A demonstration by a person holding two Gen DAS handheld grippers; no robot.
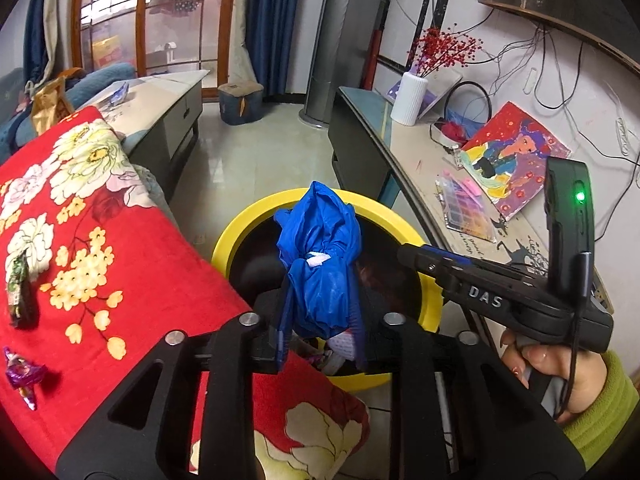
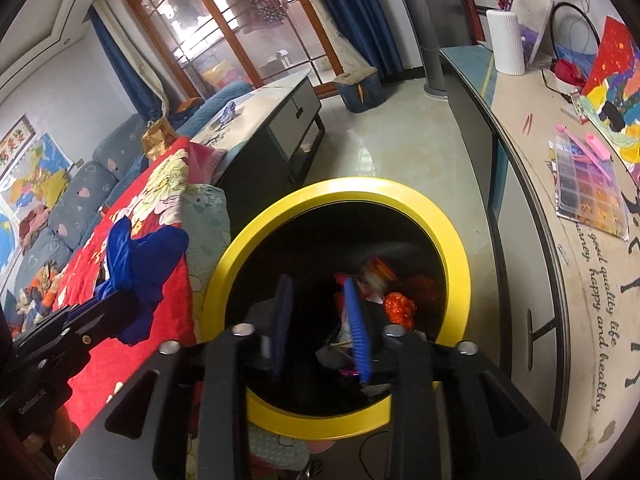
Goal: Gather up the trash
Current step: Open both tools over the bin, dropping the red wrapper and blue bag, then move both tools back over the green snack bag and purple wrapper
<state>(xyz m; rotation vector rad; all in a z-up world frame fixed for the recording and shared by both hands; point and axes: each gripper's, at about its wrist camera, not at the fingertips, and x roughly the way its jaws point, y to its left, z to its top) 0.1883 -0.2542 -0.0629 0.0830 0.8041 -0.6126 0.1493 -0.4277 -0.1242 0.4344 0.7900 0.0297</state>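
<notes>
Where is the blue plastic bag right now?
In the left wrist view, the blue plastic bag sits between the left claw's fingers, above the yellow-rimmed bin.

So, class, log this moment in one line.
left gripper: blue bag between jaws, near yellow bin | right gripper: open, empty, over bin

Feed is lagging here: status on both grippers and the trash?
Left gripper around blue bag over yellow bin. Right gripper open, empty, over bin. Nothing blocking.

Home living room: blue sofa [image 2: 84, 184], low cabinet [image 2: 276, 120], curtained glass doors [image 1: 160, 20], flower vase [image 1: 409, 98].
</notes>
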